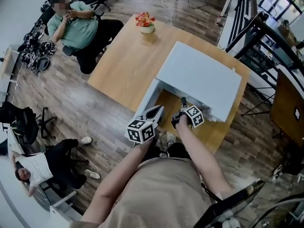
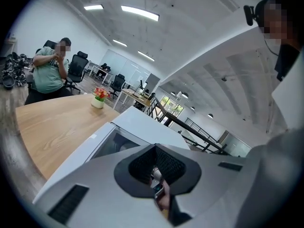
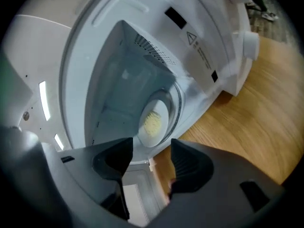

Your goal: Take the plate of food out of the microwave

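Observation:
The white microwave (image 1: 204, 80) stands on the wooden table (image 1: 123, 65) with its door (image 1: 148, 99) swung open to the left. In the right gripper view, a white plate with yellow food (image 3: 153, 122) lies on the turntable inside the cavity. My right gripper (image 3: 149, 158) is open just in front of the cavity, short of the plate, with nothing between its jaws; the head view shows it (image 1: 183, 103) at the opening. My left gripper (image 1: 156, 111) is shut beside the open door, and its own view looks over its shut jaws at the door's window (image 2: 114, 144).
A pot of flowers (image 1: 145, 23) sits at the table's far end. One person sits beyond the table (image 1: 78, 25) and another is low at the left (image 1: 42, 165). Black railings (image 1: 256, 37) stand to the right, office chairs at the back.

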`<state>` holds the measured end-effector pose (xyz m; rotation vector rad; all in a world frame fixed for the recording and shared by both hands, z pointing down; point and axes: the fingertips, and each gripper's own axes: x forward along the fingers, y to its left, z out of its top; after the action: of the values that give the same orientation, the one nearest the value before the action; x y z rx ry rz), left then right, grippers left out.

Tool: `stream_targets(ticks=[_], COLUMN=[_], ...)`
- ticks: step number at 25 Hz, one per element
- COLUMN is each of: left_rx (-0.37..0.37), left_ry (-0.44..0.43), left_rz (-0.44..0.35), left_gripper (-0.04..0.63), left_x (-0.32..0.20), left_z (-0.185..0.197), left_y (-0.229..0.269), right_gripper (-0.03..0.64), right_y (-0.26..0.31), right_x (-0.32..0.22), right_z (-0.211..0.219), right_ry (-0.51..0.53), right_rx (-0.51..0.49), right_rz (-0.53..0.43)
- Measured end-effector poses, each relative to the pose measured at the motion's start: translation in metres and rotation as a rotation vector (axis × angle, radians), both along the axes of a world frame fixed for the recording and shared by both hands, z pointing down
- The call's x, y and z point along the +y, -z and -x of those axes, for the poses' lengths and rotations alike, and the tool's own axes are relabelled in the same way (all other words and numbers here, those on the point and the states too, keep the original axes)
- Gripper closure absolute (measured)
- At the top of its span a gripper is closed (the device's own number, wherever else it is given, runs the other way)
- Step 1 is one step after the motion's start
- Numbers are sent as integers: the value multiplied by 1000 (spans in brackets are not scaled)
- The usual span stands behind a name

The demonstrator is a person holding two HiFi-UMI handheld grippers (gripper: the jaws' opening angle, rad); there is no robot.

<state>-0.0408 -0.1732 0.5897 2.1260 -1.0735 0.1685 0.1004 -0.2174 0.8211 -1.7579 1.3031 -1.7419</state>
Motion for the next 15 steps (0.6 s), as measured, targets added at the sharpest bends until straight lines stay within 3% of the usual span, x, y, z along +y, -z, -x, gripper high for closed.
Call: stream_targets(ticks=[8, 15], left_rx=[-32, -45], left_ry=[-32, -68], left_rz=[16, -1], left_gripper=[592, 592], left_x=[-4, -13], left_z=[11, 26], left_y=[-4, 10], right_gripper=[365, 393], right_y=[-39, -55], right_x=[-20, -23], right_z=[6, 15], right_ry=[-160, -240], right_rx=[-99, -117], right_rz=[97, 149])
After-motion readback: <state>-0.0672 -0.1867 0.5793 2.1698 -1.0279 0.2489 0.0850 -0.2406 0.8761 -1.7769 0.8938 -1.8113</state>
